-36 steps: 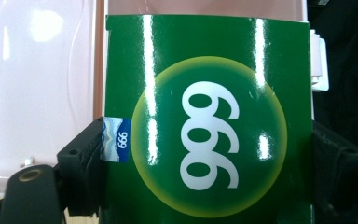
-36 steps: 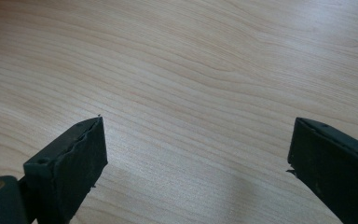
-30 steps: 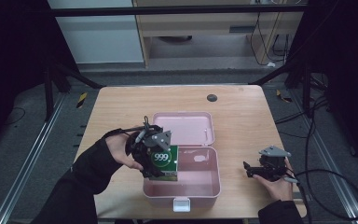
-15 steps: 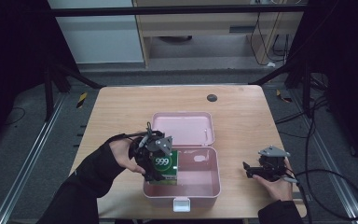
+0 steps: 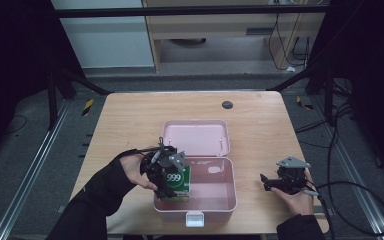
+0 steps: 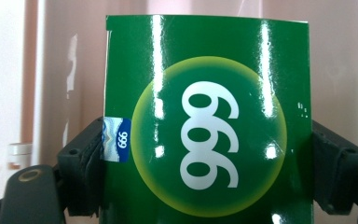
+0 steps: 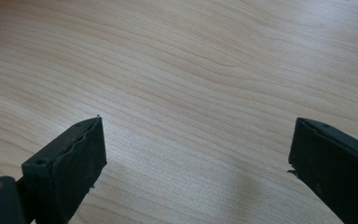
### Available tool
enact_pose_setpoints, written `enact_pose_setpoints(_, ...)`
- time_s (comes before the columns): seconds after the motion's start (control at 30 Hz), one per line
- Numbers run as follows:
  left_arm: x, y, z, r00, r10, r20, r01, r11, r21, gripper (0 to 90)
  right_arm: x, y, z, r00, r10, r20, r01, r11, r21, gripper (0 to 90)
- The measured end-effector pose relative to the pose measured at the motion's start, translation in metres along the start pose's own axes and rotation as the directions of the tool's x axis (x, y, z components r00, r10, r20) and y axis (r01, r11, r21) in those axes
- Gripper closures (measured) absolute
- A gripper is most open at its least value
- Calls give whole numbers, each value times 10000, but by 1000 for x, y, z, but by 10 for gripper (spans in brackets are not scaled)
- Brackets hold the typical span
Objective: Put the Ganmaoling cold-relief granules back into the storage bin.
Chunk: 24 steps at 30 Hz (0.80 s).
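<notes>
A green box printed "999" (image 5: 176, 184) stands inside the left part of an open pink case (image 5: 220, 202), whose lid (image 5: 196, 138) lies flat behind it. My left gripper (image 5: 166, 176) is shut on the green box (image 6: 205, 121), one jaw pressed on each side. Over the bare wood at the right, my right gripper (image 5: 266, 182) hovers open, jaws wide apart in the right gripper view (image 7: 196, 163) with nothing between them.
The wooden table (image 5: 130, 120) has a small dark round disc (image 5: 227, 104) near its far edge. A white latch (image 5: 194, 219) sits at the case's front. Dark floor, rails and cables surround the table.
My left gripper has carried the green box leftward and lower, down into the left end of the pink case. The right gripper has stayed about where it was.
</notes>
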State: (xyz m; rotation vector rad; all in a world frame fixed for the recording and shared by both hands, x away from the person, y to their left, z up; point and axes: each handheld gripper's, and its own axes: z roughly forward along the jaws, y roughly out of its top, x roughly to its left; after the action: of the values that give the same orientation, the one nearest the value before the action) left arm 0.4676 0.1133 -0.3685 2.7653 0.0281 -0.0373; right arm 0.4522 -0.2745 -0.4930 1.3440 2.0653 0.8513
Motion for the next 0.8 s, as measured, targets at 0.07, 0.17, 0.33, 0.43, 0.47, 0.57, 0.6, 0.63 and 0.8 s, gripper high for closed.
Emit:
enact_pose_setpoints(0.07,0,-1,2,10000,32,-3,-32,10000,40,148,0,0,0,10000,-3,2,3,10000,7,42)
enact_pose_setpoints(0.17,0,-4,7,9999,-114,-10,114,9999,-31,147,0,0,0,10000,-44,3,44,10000,-5,40)
enact_pose_setpoints(0.33,0,-3,10,9997,159,-169,-157,9998,133,142,0,0,0,10000,-19,-18,19,10000,45,34)
enact_pose_setpoints(0.43,1,-3,13,9996,188,-218,-182,9995,272,134,0,0,0,10000,-16,-14,16,10000,37,31)
enact_pose_setpoints(0.47,2,-4,15,9997,154,-198,-148,9994,319,132,0,0,0,10000,-49,4,49,10000,23,31)
enact_pose_setpoints(0.57,3,-7,20,9997,177,-147,-168,9982,573,127,0,0,0,10000,-19,-28,19,10000,49,30)
enact_pose_setpoints(0.6,4,-8,21,9997,208,-105,-201,9978,637,125,0,0,1,10000,-37,-22,37,10000,56,30)
enact_pose_setpoints(0.63,4,-8,20,9999,157,-48,-155,9986,508,112,0,0,1,10000,-51,-15,51,10000,54,30)
enact_pose_setpoints(0.8,1,-8,9,9995,-254,-203,247,9992,-326,102,1,0,1,10000,-97,0,97,9999,89,29)
